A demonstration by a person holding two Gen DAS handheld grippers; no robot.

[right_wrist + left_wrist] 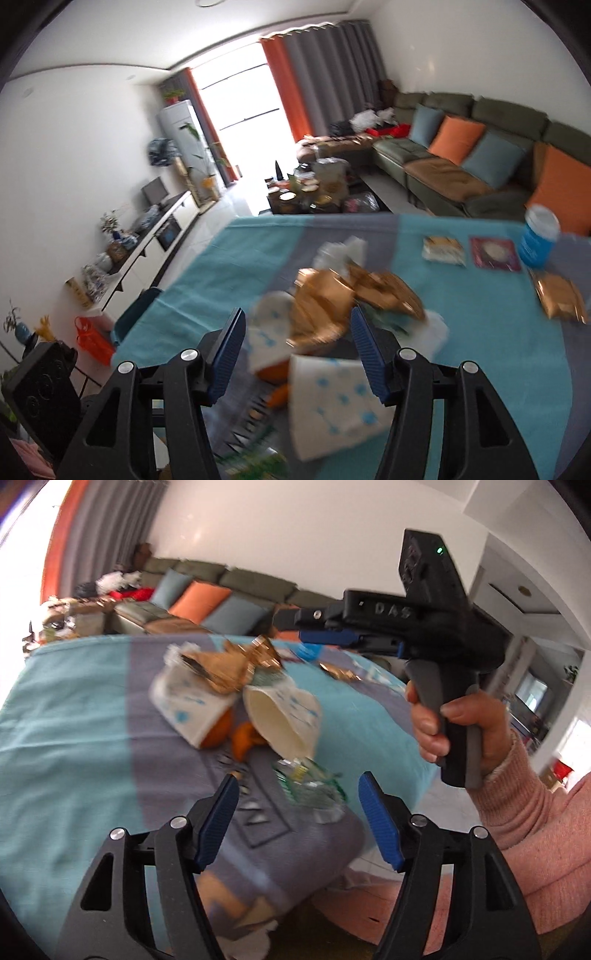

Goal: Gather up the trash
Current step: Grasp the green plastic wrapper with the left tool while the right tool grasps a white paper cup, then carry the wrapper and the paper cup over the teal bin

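Risk entry: my left hand-held gripper (297, 805) and right hand-held gripper (297, 350), both wide and empty above the tabletop (74, 709) trash heap; tipped paper cup (280, 716) may roll, scattering orange peel (243, 738).

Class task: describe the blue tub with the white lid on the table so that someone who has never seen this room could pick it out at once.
Find the table under the teal and grey cloth, in front of the green sofa. Look to its far edge nearest the orange cushion, beyond the trash pile. The blue tub stands there upright beside two flat packets; it is the only blue, white-lidded, standing container among crumpled litter.
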